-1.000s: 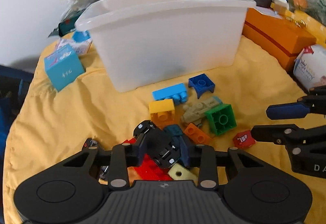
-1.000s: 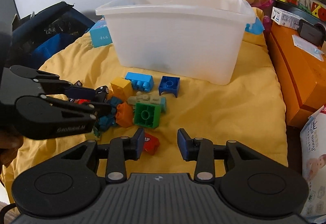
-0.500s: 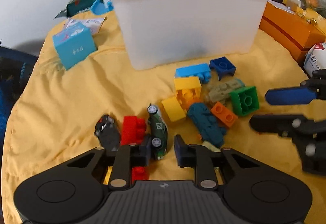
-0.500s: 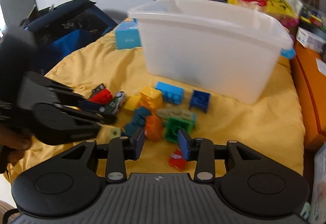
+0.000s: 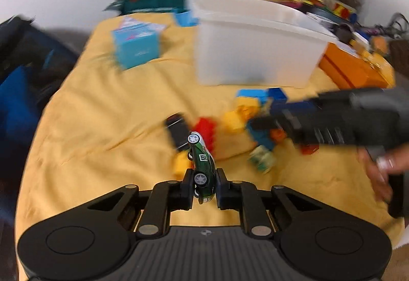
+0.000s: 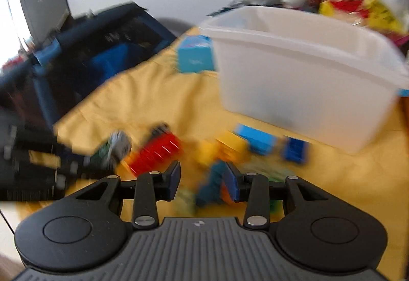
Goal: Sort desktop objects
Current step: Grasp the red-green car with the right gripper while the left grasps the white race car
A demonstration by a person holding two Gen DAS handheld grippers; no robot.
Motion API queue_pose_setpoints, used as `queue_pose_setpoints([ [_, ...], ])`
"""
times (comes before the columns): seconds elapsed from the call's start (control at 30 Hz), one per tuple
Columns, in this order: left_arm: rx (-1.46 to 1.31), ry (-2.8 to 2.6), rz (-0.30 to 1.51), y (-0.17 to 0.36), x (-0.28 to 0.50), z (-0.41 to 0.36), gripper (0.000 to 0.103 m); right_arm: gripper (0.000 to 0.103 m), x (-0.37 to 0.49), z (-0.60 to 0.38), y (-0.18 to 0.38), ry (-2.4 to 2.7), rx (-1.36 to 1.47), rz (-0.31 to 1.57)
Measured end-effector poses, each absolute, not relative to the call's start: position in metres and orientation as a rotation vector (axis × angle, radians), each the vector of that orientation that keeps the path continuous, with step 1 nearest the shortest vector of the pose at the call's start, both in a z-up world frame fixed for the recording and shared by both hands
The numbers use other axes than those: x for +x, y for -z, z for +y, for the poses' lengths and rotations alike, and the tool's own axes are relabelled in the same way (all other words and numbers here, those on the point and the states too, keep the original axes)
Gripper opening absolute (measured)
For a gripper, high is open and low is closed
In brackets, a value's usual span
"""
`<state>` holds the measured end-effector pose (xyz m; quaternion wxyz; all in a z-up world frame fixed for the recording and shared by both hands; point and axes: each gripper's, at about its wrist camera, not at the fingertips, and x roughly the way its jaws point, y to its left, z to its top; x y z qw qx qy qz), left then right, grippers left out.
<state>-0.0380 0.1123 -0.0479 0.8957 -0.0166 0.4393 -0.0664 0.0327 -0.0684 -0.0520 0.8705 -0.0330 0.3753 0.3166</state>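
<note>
The left gripper (image 5: 203, 185) has a green toy car (image 5: 202, 161) between its fingers, and its jaws are closing on it; the pads sit against the car's two sides at its rear wheel. The car's long axis runs straight out along the fingers, nose pointing away from the gripper toward the white plastic bin (image 5: 255, 51). Its wheels face to the left in the left wrist view, so the car is turned on its side in the grip.

The bin is the landmark that the next move hinges on, in my judgement. It stands ahead of the car and off to the right, beyond the pile of building blocks (image 5: 245, 115), which lies on the yellow cloth (image 5: 102, 127) on the near side of the bin. To drop the car in, the left gripper would need to rise above the rim and swing rightward.

The right gripper (image 6: 203, 180) hovers over the same block pile, on the near side of the bin, closer to it than the left. Its jaws stand partly apart with nothing gripped; a teal block (image 6: 213, 187) shows in the gap below them, too blurred to tell whether they touch it.
</note>
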Motion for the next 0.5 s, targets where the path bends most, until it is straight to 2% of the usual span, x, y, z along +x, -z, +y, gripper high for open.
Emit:
queue_pose_setpoints([
  [0.17, -0.145, 0.128, 0.954, 0.059, -0.055, 0.128, 0.019, 0.042, 0.074, -0.003, 0.057, -0.747, -0.084, 0.829],
  [0.4, -0.126, 0.156, 0.964, 0.064, -0.072, 0.122, 0.019, 0.037, 0.100, 0.049, 0.092, -0.745, -0.181, 1.053],
  [0.43, -0.125, 0.160, 0.966, 0.066, -0.074, 0.122, 0.019, 0.024, 0.097, 0.051, 0.093, -0.749, -0.189, 1.033],
  [0.47, -0.127, 0.164, 0.968, 0.067, -0.074, 0.122, 0.019, 0.018, 0.093, 0.052, 0.092, -0.783, -0.196, 1.014],
  [0.5, -0.130, 0.169, 0.969, 0.067, -0.075, 0.122, 0.019, 0.018, 0.090, 0.051, 0.090, -0.808, -0.186, 1.000],
])
